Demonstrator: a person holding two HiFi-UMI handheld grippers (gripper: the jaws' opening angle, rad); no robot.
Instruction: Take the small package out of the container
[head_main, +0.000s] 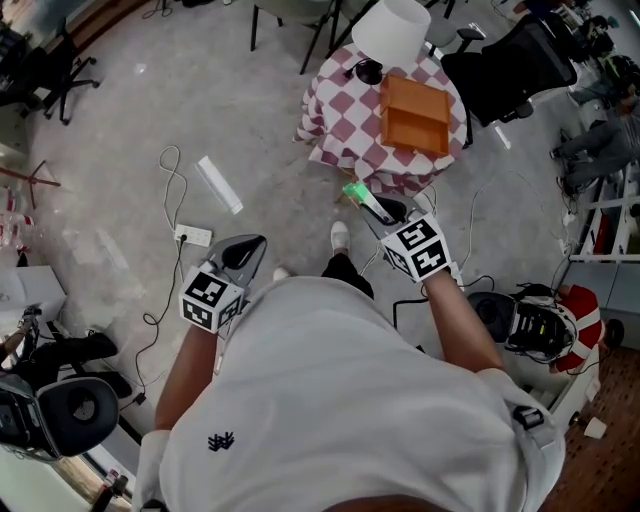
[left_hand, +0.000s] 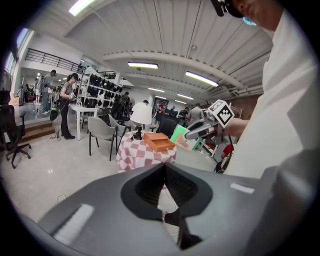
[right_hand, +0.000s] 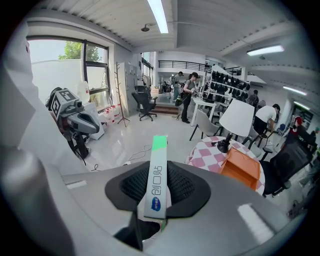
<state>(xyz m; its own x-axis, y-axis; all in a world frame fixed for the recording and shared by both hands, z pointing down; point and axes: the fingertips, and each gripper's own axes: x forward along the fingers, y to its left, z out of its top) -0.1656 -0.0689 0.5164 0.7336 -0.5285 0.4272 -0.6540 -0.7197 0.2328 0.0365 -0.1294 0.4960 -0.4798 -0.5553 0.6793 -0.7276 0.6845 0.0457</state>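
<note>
Both grippers hang at the person's waist above grey floor (head_main: 120, 120). The left gripper (head_main: 245, 255) has its jaws together on nothing. The right gripper (head_main: 385, 212) clamps the small package (right_hand: 156, 180), a slim white box with a green end, in the air just short of the checkered surface's (head_main: 335, 110) near edge. A power strip (head_main: 193, 236) and cables lie on the left. Beyond, the orange container (head_main: 413, 115) sits on the surface beside a white lamp (head_main: 392, 30).
</note>
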